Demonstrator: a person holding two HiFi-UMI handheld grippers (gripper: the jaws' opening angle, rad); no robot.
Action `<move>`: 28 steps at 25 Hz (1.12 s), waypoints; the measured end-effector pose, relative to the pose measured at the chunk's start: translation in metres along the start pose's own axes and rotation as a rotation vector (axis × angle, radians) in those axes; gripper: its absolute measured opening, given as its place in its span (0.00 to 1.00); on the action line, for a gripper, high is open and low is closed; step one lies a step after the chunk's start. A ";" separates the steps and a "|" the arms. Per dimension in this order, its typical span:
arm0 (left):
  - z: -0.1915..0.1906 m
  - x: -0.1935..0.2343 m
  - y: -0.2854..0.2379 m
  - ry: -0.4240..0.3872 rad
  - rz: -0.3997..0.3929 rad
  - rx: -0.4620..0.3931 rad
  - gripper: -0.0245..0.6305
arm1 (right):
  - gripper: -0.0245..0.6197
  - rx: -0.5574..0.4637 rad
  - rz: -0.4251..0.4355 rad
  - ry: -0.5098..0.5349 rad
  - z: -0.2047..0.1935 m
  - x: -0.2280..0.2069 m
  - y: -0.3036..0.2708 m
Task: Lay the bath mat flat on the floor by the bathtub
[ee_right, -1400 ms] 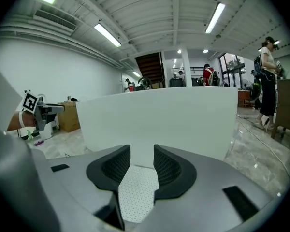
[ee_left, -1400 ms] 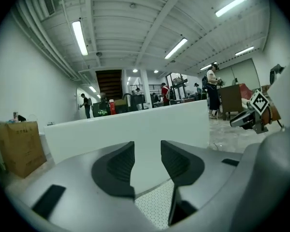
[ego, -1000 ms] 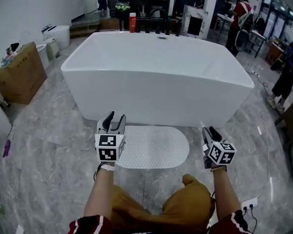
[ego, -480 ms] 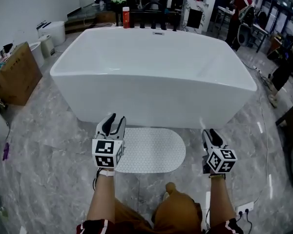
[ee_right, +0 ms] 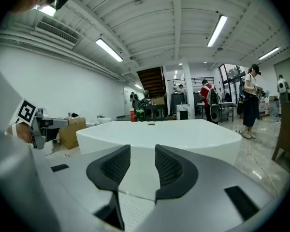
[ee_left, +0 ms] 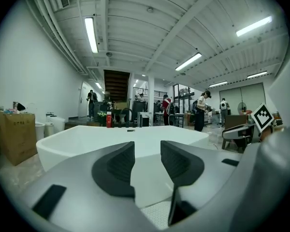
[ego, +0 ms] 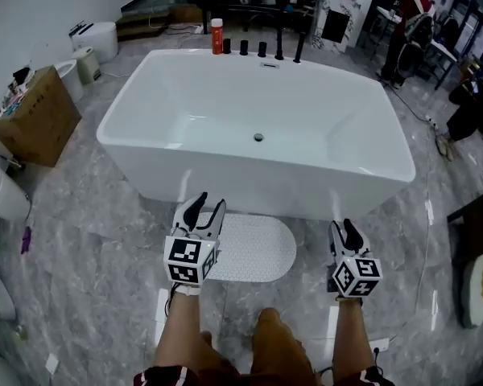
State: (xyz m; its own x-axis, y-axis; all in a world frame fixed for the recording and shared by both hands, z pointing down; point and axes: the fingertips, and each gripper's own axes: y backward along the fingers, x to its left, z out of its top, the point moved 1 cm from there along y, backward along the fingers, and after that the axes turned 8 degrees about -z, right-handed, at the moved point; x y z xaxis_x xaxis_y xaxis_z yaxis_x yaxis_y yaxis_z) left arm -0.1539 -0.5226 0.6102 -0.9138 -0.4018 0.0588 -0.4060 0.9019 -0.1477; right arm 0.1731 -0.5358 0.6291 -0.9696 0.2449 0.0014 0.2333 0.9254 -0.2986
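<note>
Bath mat [ego: 253, 246] is white and dotted, with a rounded right end. It lies flat on the grey marble floor [ego: 97, 232], right up against the near wall of the bathtub [ego: 249, 185].

Left tool [ego: 203, 206] is held above the mat's left end and covers it in the head view. Its jaws are spread and have just been opening. Nothing sits between them; its own view shows only the tub wall and a strip of mat through the gap.

Right tool [ego: 344, 230] is off to the right of the mat, over bare floor, well apart from the left one. Its jaws are also spread and pinching nothing, with the tub wall seen through the gap and mat texture low down.

Both tools point toward the tub, roughly level, each with its marker cube facing up.

The tub is white with a drain [ego: 258, 137] in its bottom. Black taps [ego: 270, 48] and a red bottle [ego: 216, 36] stand on the far rim. A cardboard box [ego: 34, 119] sits left of the tub, and people stand far back.
</note>
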 end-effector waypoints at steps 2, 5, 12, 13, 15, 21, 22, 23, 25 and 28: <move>0.046 -0.005 0.000 -0.007 -0.007 -0.008 0.30 | 0.30 -0.001 -0.002 0.006 0.039 0.000 0.006; 0.115 -0.014 0.001 -0.013 -0.019 -0.020 0.30 | 0.30 -0.005 0.009 -0.015 0.099 -0.002 0.016; 0.247 -0.050 0.000 -0.010 -0.062 0.010 0.30 | 0.30 -0.004 0.010 -0.040 0.231 -0.025 0.048; 0.261 -0.056 0.000 -0.005 -0.068 0.012 0.30 | 0.30 -0.007 0.009 -0.040 0.246 -0.030 0.054; 0.289 -0.065 0.000 -0.004 -0.080 0.010 0.30 | 0.30 -0.021 0.003 -0.050 0.275 -0.038 0.063; 0.351 -0.074 0.013 -0.005 -0.092 -0.019 0.30 | 0.30 -0.046 -0.017 -0.078 0.327 -0.046 0.086; 0.359 -0.072 0.017 0.001 -0.091 -0.026 0.30 | 0.30 -0.051 -0.020 -0.077 0.333 -0.044 0.090; 0.366 -0.070 0.022 0.004 -0.092 -0.034 0.30 | 0.30 -0.057 -0.022 -0.076 0.339 -0.042 0.095; 0.377 -0.068 0.034 0.003 -0.100 -0.047 0.30 | 0.30 -0.067 -0.025 -0.071 0.346 -0.035 0.107; 0.388 -0.067 0.056 -0.009 -0.113 -0.059 0.32 | 0.30 -0.072 -0.027 -0.080 0.349 -0.020 0.128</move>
State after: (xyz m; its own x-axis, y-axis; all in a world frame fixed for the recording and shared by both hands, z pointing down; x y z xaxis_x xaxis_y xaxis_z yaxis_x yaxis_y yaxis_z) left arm -0.1129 -0.5063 0.2154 -0.8623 -0.5024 0.0633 -0.5062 0.8585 -0.0823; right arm 0.1965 -0.5230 0.2579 -0.9777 0.1984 -0.0689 0.2091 0.9505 -0.2299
